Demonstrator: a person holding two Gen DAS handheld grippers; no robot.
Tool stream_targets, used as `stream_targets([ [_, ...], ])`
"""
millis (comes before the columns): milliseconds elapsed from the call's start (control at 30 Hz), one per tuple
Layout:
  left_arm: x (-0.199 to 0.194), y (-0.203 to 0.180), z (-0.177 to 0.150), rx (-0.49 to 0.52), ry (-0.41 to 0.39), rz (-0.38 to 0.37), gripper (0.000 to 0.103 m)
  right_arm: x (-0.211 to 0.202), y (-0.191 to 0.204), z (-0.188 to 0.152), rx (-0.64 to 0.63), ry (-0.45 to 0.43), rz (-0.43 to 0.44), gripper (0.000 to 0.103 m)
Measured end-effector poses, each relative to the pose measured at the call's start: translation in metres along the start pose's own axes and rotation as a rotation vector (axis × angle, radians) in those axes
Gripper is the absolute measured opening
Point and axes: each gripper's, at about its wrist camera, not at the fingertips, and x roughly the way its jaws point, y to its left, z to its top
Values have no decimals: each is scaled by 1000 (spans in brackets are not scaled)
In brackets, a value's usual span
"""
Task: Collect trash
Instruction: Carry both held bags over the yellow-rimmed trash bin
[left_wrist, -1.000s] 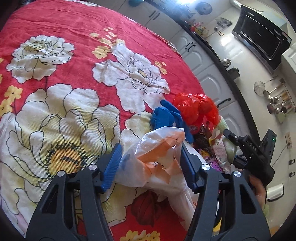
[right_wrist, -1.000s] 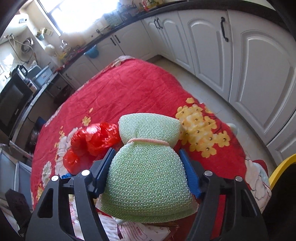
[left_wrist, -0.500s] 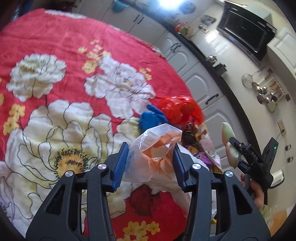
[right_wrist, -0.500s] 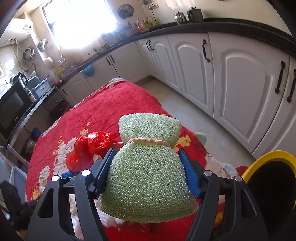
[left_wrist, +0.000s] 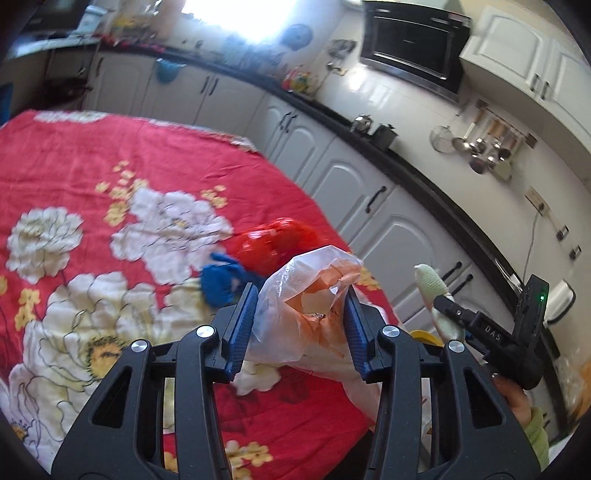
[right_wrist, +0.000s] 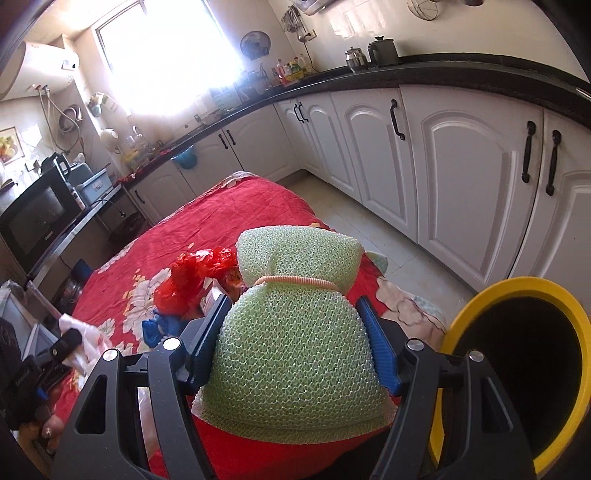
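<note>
My left gripper (left_wrist: 299, 325) is shut on a crumpled white and orange plastic bag (left_wrist: 314, 299), held above the red flowered tablecloth (left_wrist: 74, 177). My right gripper (right_wrist: 295, 325) is shut on a green foam net (right_wrist: 295, 332) tied with a pink band; it also shows in the left wrist view (left_wrist: 432, 295). A yellow-rimmed trash bin (right_wrist: 517, 354) with a black inside stands just right of the right gripper. A red plastic bag (left_wrist: 277, 240) and a blue scrap (left_wrist: 225, 280) lie on the cloth near the table's edge.
White cabinets (right_wrist: 461, 177) under a black counter run along the far side, with tiled floor (right_wrist: 369, 229) between them and the table. A microwave (right_wrist: 33, 218) stands at the left. More wrappers (right_wrist: 218, 291) lie beside the red bag.
Both grippers have lifted with their loads and swung away from the table toward the bin. The yellow bin has come into the right wrist view.
</note>
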Motion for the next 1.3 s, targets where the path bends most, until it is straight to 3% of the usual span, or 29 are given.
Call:
stream_targets([
  [767,33,-118,-14,208,-37,-123,37,-80,-63,-22,64,-111,-92,67],
  [1300,66,-182,-39,341,-33,-152,37,-117,-117,-33,135,-169,-178,67],
])
